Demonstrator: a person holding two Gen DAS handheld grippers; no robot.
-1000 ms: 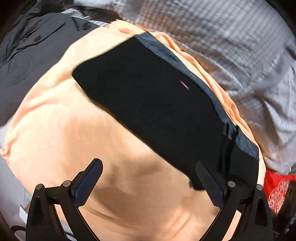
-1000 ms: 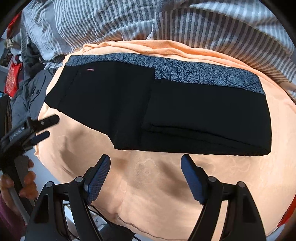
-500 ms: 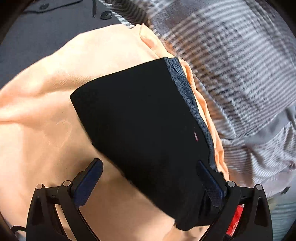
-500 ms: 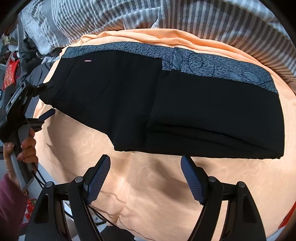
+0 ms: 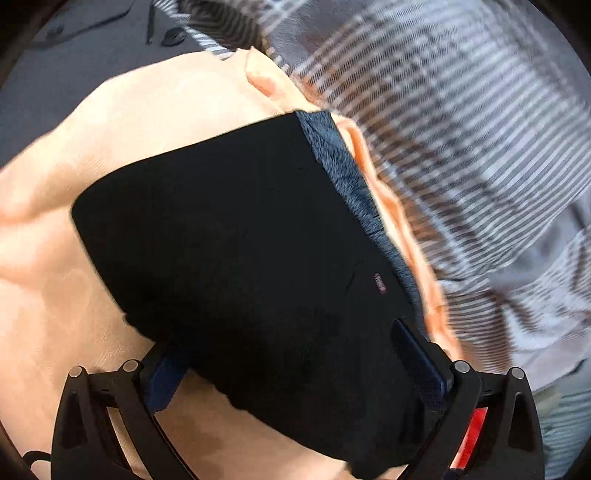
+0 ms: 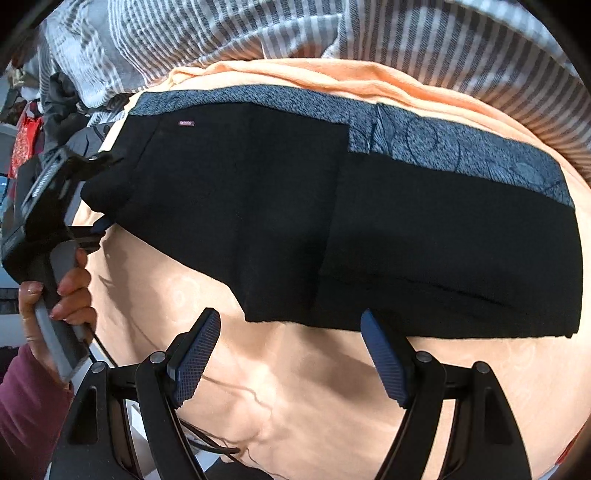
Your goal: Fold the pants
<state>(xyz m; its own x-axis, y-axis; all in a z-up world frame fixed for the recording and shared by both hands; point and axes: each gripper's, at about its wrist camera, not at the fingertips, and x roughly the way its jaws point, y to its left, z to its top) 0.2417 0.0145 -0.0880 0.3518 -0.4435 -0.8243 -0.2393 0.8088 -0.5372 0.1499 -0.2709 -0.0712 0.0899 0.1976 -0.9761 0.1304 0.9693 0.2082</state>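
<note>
The black pants (image 6: 332, 221) with a grey patterned side band lie folded on an orange blanket (image 6: 295, 387). In the left wrist view the pants (image 5: 240, 258) fill the middle. My left gripper (image 5: 295, 354) is open, its two fingers straddling the left end of the pants, one finger partly under the cloth. It shows in the right wrist view (image 6: 99, 192) at the pants' left end, held by a hand. My right gripper (image 6: 291, 354) is open and empty, just in front of the pants' near edge.
A grey-and-white striped duvet (image 6: 332, 33) lies behind the blanket. A dark grey buttoned garment (image 5: 74, 44) lies at the far left. Something red (image 5: 469, 435) sits beside the bed. The blanket's near edge falls away at the bottom left.
My left gripper has moved in onto the left end of the pants, which now lies between its open fingers. My right gripper has edged closer to the near edge.
</note>
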